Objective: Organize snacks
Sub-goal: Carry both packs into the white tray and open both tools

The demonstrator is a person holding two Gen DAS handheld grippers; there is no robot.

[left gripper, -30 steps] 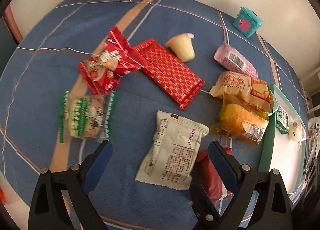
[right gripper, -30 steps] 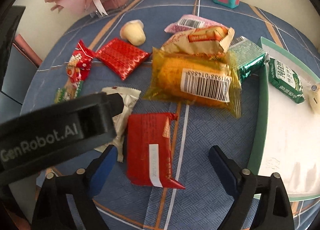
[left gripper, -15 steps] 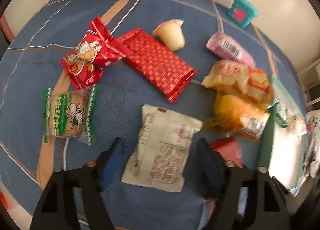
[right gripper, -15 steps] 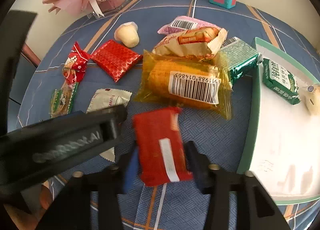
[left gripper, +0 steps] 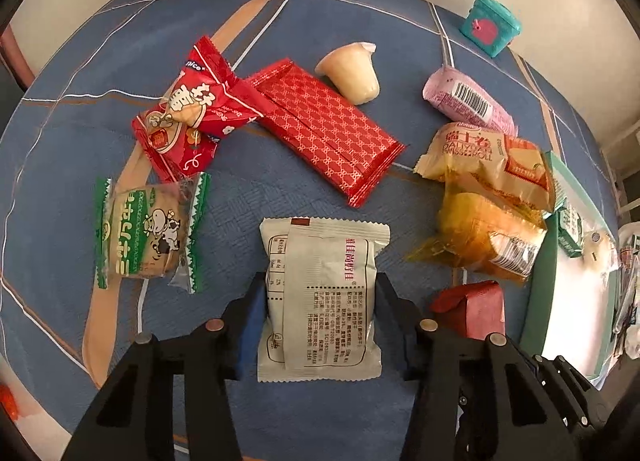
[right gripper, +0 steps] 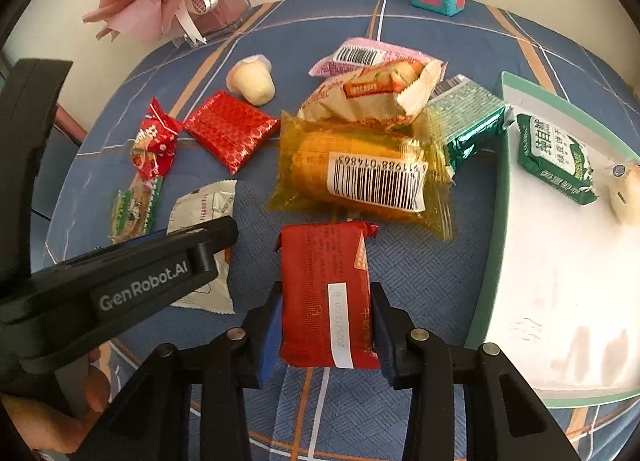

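Left gripper (left gripper: 320, 317) closing on the beige packet (left gripper: 320, 297), pads against both its sides, packet lying flat on the blue tablecloth (left gripper: 280, 21). Right gripper (right gripper: 325, 321) pinching the dark red packet (right gripper: 326, 293) (also on the cloth), just left of the green-rimmed tray (right gripper: 486, 301). Tray holds a green packet (right gripper: 554, 159). Other snacks lie scattered behind.

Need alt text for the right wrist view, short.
The right gripper is shut on a red snack packet lying on a blue patterned tablecloth. Beyond it lie more wrapped snacks; a green-rimmed tray on the right holds a green packet. The left gripper crosses the lower left.
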